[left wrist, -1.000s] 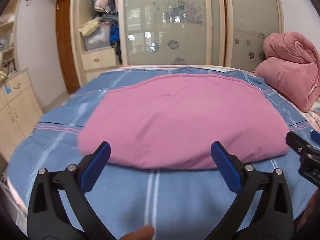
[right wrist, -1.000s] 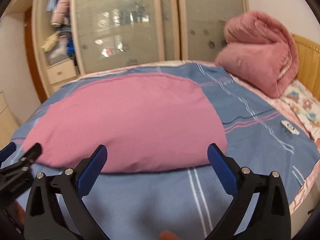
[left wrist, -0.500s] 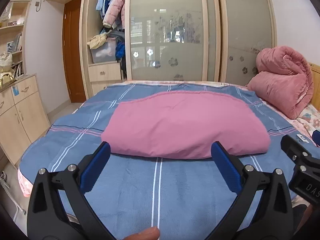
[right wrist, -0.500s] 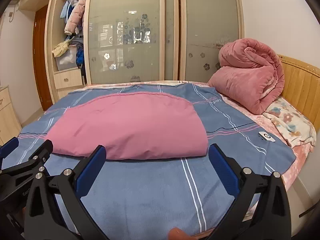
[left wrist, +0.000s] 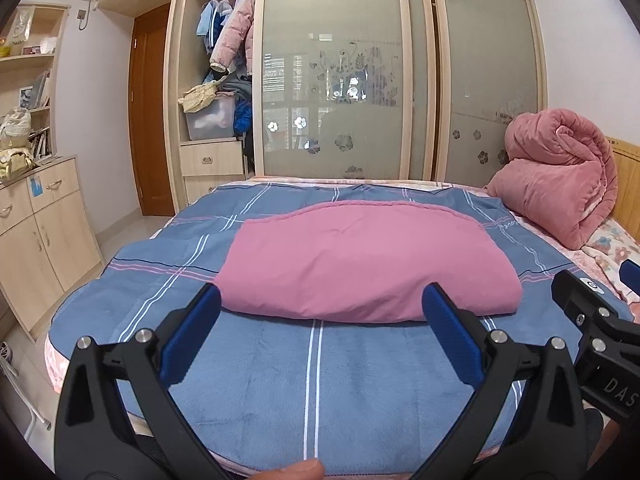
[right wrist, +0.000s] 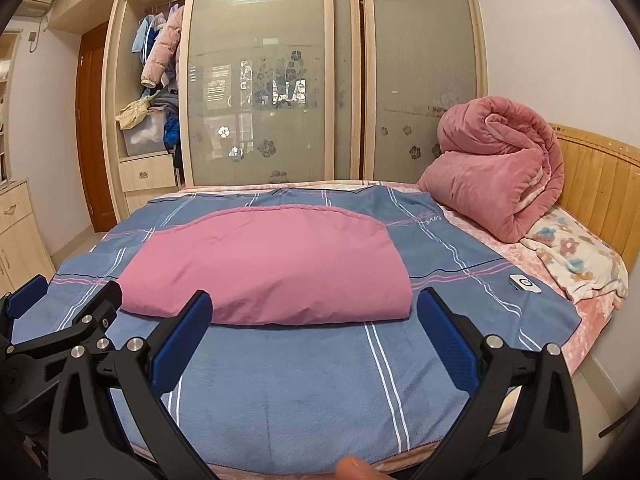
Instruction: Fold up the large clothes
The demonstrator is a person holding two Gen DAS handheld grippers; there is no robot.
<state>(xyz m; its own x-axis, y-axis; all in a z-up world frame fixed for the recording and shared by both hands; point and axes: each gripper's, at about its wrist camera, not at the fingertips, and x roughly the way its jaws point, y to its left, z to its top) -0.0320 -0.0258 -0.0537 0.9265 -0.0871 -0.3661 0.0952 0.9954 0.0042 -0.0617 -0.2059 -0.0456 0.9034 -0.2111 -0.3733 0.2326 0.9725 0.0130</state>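
Both grippers pulled back — pink cloth (left wrist: 368,264) lies crosswise.

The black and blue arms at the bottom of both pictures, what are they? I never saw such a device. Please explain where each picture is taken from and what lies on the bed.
They are two hand-held claws; a person holds one in each hand, and a camera on each looks forward along its fingers. One picture comes from the left claw, the other from the right claw. Both are open and hold nothing. On the bed's blue blanket lies a folded pink cloth. A rolled pink quilt sits by the headboard, and a small white device lies near the bed's right edge.
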